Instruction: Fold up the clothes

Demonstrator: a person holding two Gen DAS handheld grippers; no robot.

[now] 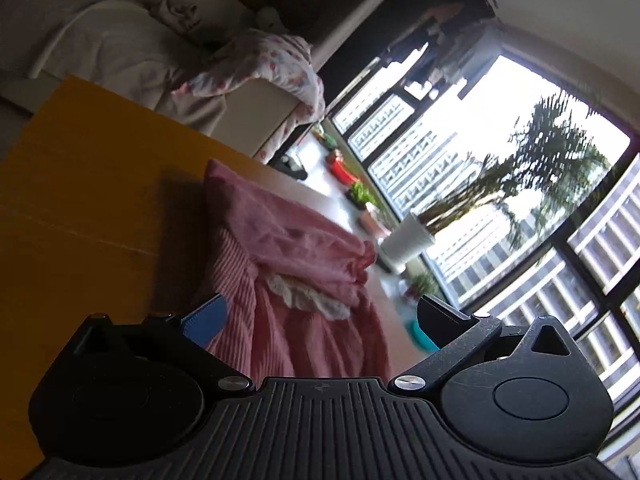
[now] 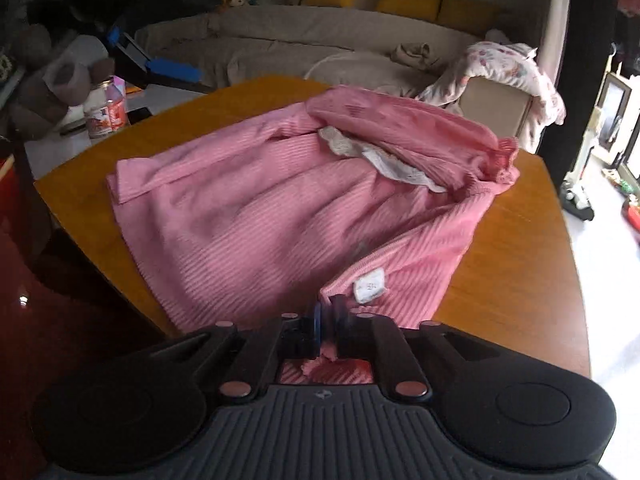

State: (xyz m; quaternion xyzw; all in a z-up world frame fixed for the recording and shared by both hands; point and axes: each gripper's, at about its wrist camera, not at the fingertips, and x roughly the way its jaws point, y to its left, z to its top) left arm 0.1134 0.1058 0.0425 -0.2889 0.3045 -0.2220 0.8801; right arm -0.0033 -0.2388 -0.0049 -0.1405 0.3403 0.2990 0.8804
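One garment is under inspection: a pink ribbed knit top (image 2: 280, 208) with a white lace collar (image 2: 380, 164), which I see spread half-folded and rumpled across the smooth orange-brown wooden table (image 2: 520, 264). On my left, the left gripper (image 1: 316, 316) stands with its jaws spread wide and empty, tilted above the cloth's near end, the blue-padded finger (image 1: 206, 320) just over the ribbed fabric. On my right, the right gripper (image 2: 328, 312) is clamped on the garment's near hem, beside a small white label (image 2: 370, 286), a fold of pink pinched between its fingers.
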